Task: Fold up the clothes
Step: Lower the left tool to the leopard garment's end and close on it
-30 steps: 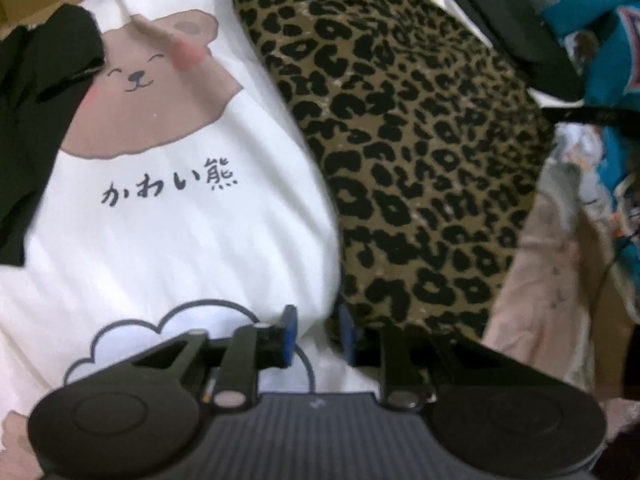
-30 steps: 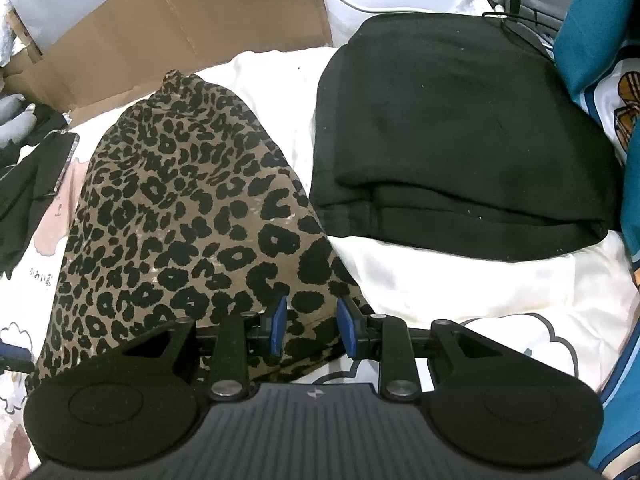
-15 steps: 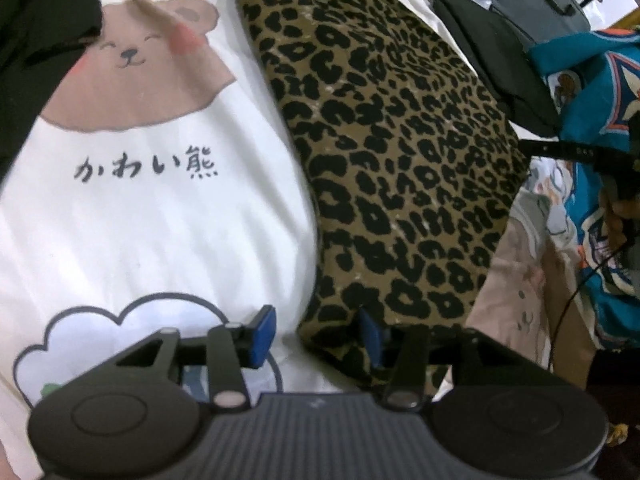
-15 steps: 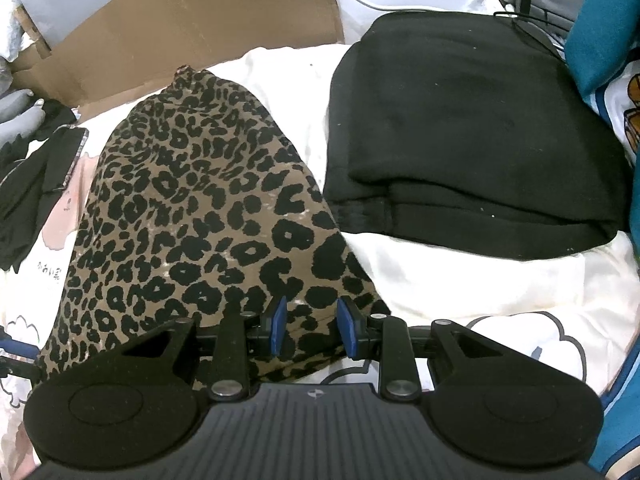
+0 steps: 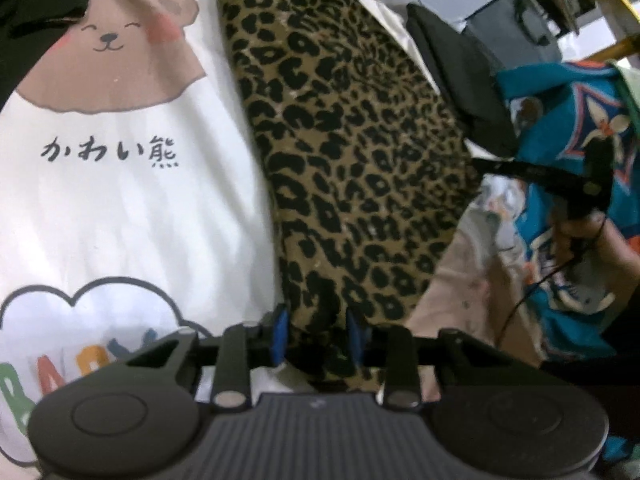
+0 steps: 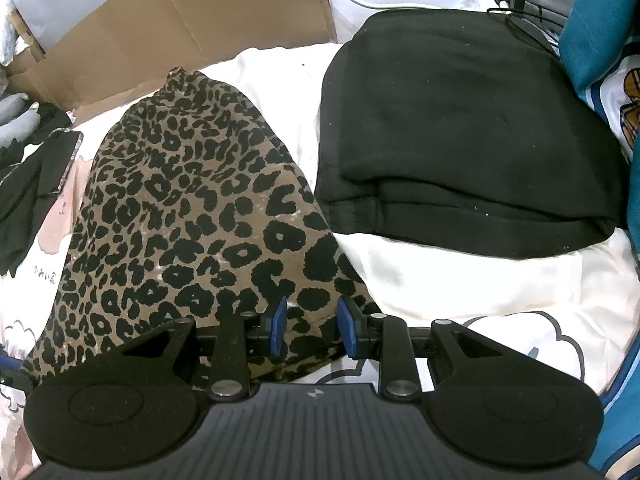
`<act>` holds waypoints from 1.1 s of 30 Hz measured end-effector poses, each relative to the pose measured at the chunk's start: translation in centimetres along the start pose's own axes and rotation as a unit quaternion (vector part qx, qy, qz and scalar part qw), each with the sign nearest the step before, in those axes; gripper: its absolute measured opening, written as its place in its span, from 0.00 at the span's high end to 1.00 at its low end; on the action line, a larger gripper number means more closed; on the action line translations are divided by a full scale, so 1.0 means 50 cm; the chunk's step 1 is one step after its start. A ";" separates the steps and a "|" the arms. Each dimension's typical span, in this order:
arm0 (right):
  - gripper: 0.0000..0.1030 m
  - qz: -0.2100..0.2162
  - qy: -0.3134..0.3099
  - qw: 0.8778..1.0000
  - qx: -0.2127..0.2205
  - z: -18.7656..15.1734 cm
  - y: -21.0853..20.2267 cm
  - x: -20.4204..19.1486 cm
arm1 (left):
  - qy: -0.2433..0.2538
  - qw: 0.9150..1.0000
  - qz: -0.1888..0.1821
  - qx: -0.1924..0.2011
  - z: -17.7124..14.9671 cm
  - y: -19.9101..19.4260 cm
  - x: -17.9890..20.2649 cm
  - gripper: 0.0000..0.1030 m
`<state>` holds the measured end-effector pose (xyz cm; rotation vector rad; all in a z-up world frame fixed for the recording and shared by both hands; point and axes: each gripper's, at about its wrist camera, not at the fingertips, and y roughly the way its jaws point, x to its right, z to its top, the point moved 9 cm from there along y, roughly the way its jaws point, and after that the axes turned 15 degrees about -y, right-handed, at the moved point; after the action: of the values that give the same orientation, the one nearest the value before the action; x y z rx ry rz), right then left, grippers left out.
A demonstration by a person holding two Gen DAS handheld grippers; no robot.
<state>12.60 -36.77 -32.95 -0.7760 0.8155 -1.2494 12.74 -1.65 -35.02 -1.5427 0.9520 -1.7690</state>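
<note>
The leopard cloth [image 5: 352, 160] lies as a long strip on the bear-print sheet [image 5: 120, 200], each near corner between the blue pads of the left claw [image 5: 316, 336] and right claw [image 6: 310, 326]. Both claws look part-open around fabric, likely to lift that edge for a fold. No containers show; a folded black garment [image 6: 460, 140] lies just beside it.

The right gripper [image 6: 311, 326] straddles the near edge of the leopard-print garment [image 6: 188, 224] at lower centre; a folded black garment [image 6: 460, 132] fills the upper right.
</note>
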 end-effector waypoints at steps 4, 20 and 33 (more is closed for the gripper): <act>0.66 0.002 -0.002 1.000 -0.001 -0.004 0.001 0.000 | -0.011 1.000 0.017 -0.009 0.000 0.029 -0.024 0.62; 0.66 0.009 0.007 1.000 0.009 -0.007 -0.002 0.009 | -0.037 0.996 -0.042 -0.073 -0.085 0.068 -0.006 0.55; 0.66 -0.004 0.013 1.000 0.009 -0.015 -0.007 0.037 | -0.143 0.986 -0.071 -0.043 -0.051 0.079 -0.052 0.67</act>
<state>12.03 -38.70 -33.22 -0.7500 0.8233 -1.2740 10.55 -1.42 -39.89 -1.8992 0.8019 -1.5593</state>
